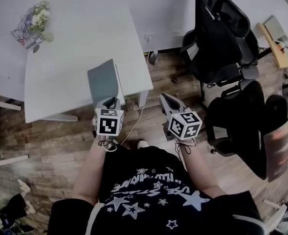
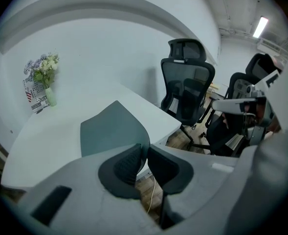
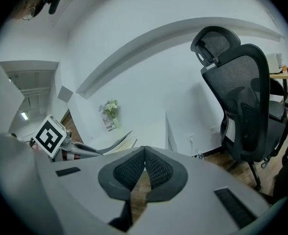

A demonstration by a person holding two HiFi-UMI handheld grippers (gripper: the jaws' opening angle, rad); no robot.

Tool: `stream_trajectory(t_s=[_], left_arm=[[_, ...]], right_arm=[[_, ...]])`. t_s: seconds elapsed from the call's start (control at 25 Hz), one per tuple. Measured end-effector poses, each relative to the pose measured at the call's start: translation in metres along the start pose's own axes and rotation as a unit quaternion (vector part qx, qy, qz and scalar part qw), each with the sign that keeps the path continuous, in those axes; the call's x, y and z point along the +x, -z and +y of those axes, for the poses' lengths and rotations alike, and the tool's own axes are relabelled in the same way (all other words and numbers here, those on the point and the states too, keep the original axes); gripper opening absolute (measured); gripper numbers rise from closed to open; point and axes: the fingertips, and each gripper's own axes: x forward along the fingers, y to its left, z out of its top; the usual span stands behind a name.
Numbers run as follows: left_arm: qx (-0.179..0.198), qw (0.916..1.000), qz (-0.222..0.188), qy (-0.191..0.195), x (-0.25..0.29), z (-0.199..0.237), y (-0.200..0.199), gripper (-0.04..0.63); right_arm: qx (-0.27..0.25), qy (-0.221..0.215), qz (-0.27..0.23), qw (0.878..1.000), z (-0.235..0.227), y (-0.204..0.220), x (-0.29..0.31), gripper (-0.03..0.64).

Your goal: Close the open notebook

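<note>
Left gripper points forward and down, jaws pinching the notebook cover; right gripper beside it, jaws together.

**Bare tabletop to the left, chairs crowding the right**

Straight ahead of my left gripper the raised notebook cover blocks the way. Beyond it and to its left the table lies bare up to the flower vase at the far left. Ahead of my right gripper a strip of floor runs open, with office chairs walling its right side.
</note>
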Motion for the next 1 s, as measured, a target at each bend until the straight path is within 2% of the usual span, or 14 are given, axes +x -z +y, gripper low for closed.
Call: stream_trajectory(t_s=[0.44, 0.52, 0.64, 0.72, 0.84, 1.0], left_arm=[[0.039, 0.9972, 0.049, -0.040, 0.025, -0.012, 0.014, 0.078], [0.044, 0.9968, 0.055, -0.036, 0.029, -0.015, 0.018, 0.102], [0.043, 0.9973, 0.059, -0.010, 0.030, -0.023, 0.023, 0.141], [0.037, 0.9978, 0.054, 0.009, 0.028, -0.029, 0.024, 0.172], [0.017, 0.9989, 0.039, 0.018, 0.015, -0.033, 0.023, 0.179], [-0.020, 0.9996, -0.016, 0.014, -0.016, -0.030, 0.012, 0.172]], right_arm=[[0.035, -0.018, 0.013, 0.999, -0.018, 0.016, 0.008, 0.003], [0.035, -0.019, 0.014, 0.999, -0.020, 0.019, 0.011, 0.002], [0.037, -0.018, 0.011, 0.999, -0.019, 0.022, 0.012, 0.003], [0.040, -0.016, 0.009, 0.999, -0.017, 0.024, 0.011, 0.002], [0.040, -0.013, 0.012, 0.999, -0.012, 0.028, 0.006, 0.003], [0.031, -0.013, 0.011, 0.999, -0.001, 0.025, -0.003, 0.002]])
